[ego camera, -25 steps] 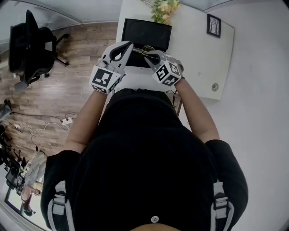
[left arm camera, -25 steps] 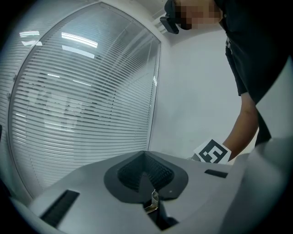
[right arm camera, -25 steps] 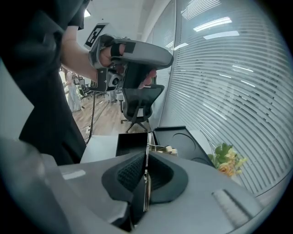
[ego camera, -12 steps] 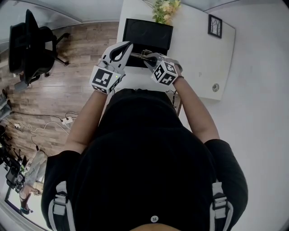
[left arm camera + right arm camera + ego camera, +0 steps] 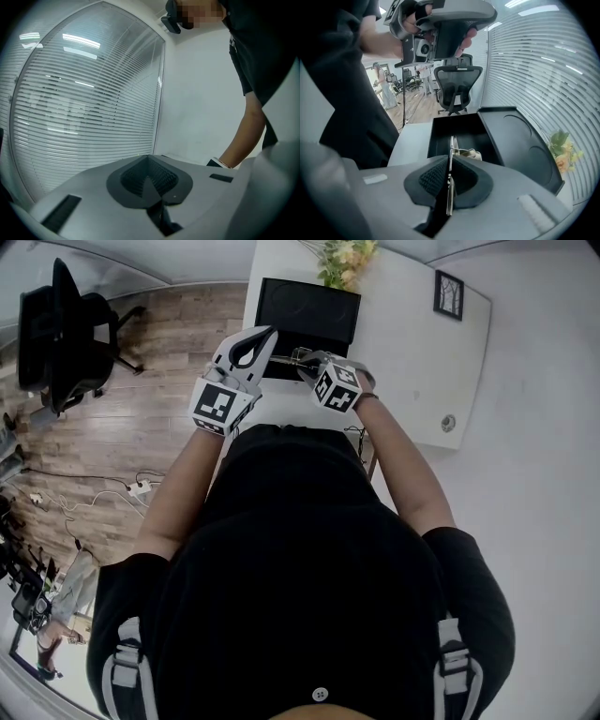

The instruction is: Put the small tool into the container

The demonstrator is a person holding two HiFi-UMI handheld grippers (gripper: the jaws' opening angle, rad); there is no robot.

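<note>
My right gripper [image 5: 449,161] is shut on a thin metal tool [image 5: 450,154] that sticks out forward past the jaws, over the near edge of an open black container [image 5: 440,133]. A pale item lies inside it. In the head view the right gripper [image 5: 307,360] and tool [image 5: 296,355] hover at the container [image 5: 284,368], whose open lid [image 5: 309,307] lies behind it. My left gripper [image 5: 265,334] is held beside it on the left, tilted upward, shut with nothing in it [image 5: 149,161].
The container stands on a white table [image 5: 403,362] with a flower bunch [image 5: 342,257], a small picture frame [image 5: 448,294] and a small round object [image 5: 447,421]. A black office chair [image 5: 66,334] and cables [image 5: 94,502] are on the wooden floor at left.
My right gripper, still shut on the tool, has shifted slightly left and up toward the container. The left gripper has barely moved.
</note>
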